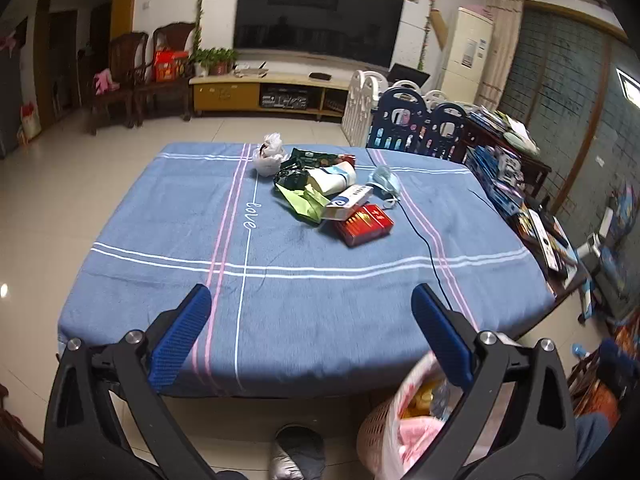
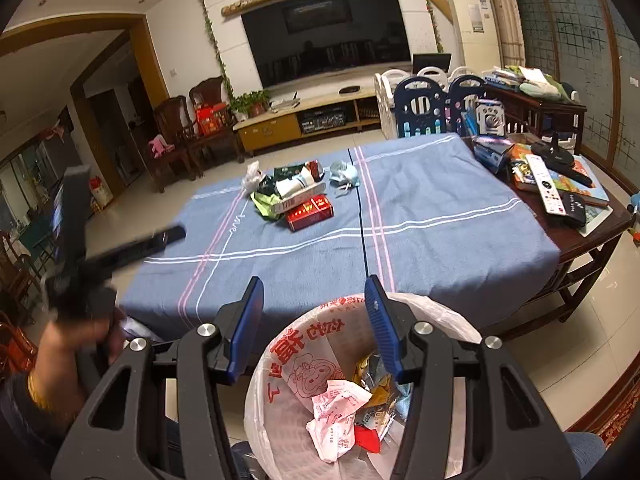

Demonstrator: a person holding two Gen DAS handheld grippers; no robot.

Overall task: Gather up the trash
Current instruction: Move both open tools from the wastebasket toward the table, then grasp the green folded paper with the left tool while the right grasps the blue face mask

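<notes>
Two grippers hover at the near edge of a table (image 1: 120, 264) covered by a blue cloth with white and pink stripes. The left gripper (image 1: 312, 336) has its jaws spread wide with nothing between them, over the near edge of the cloth. The right gripper (image 2: 316, 324) hangs with its jaws parted and empty above a bin (image 2: 280, 364) lined with a white plastic bag printed in red, which stands on the floor just in front of the table's near edge. Crumpled wrappers and paper already lie inside it.

More trash sits in a loose pile (image 1: 320, 188) toward the far edge of the table: a red box (image 1: 364, 226) nearest, a white carton (image 1: 348, 200) touching it, green wrappers (image 1: 304, 202), a crumpled white bag (image 1: 269, 156) at the far left of the pile and a pale blue face mask (image 1: 386, 184) at its right. A thin dark cable (image 1: 428, 248) runs across the cloth from the mask toward the near edge.
</notes>
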